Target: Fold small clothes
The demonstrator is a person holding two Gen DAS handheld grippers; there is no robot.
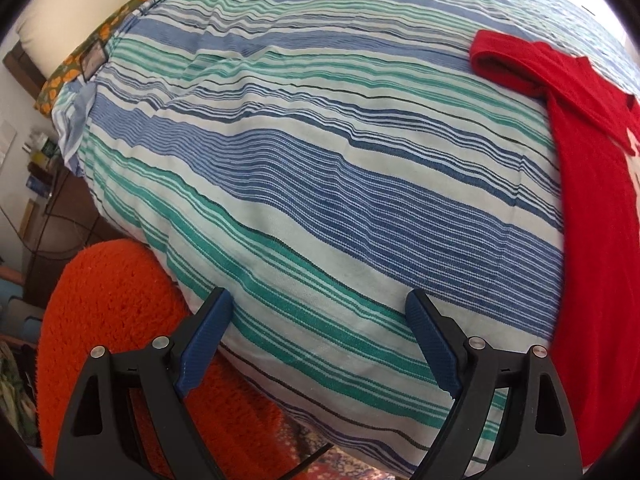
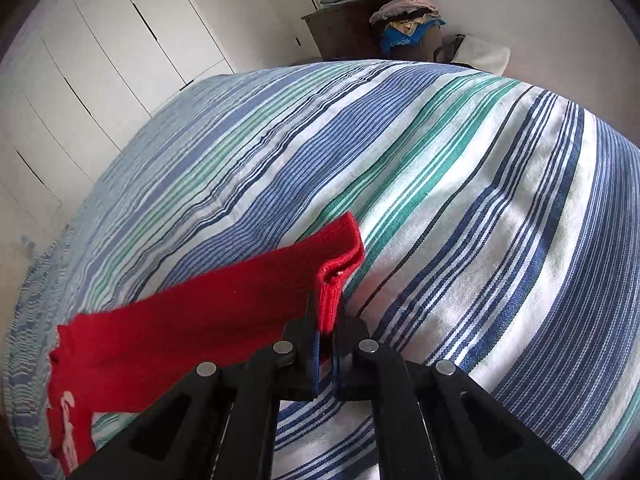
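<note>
A: The right hand-held gripper (image 2: 327,320) pinches the red garment's (image 2: 192,320) sleeve cuff; the left hand-held gripper (image 1: 320,340) hangs spread and empty over the bed (image 1: 320,160).

B: I'd carry the cuff inward, low and taut. The garment trails lengthwise to the right gripper's left.

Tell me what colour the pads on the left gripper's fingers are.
Dark blue pads, clearest in the left wrist view.
</note>
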